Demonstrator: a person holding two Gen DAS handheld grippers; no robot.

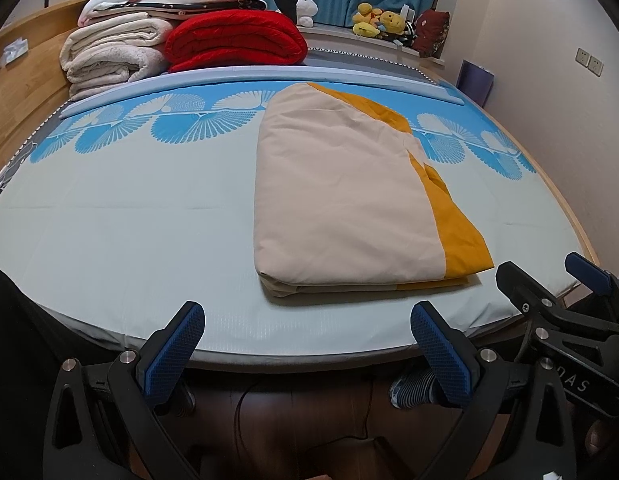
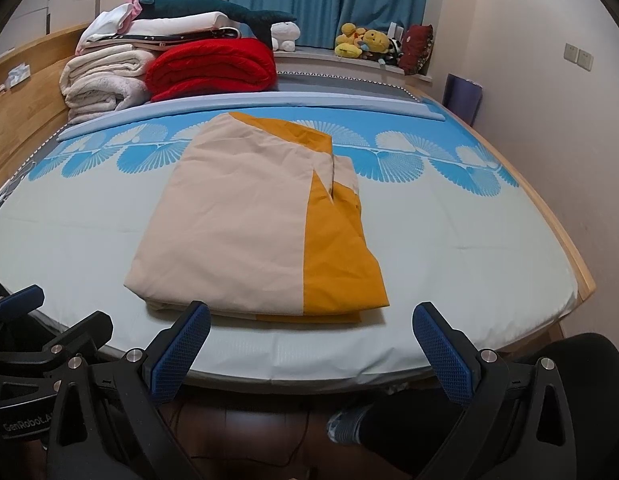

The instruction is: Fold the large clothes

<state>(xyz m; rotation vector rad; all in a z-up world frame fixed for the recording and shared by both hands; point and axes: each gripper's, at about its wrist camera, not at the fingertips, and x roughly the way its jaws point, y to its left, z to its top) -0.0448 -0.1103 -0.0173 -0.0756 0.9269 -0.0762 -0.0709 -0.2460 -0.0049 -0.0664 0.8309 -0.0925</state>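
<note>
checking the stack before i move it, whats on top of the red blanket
A folded white bedding piece with a dark trimmed layer beneath it partly overlaps the red blanket; a dark teal plush lies above. Layers further down are hidden.

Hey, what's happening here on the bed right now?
A person holds two grippers at the near edge of the bed. The left gripper and right gripper both have open jaws and hold nothing. A folded cream and yellow cover lies flat on the mattress, untouched, just ahead of them.
</note>
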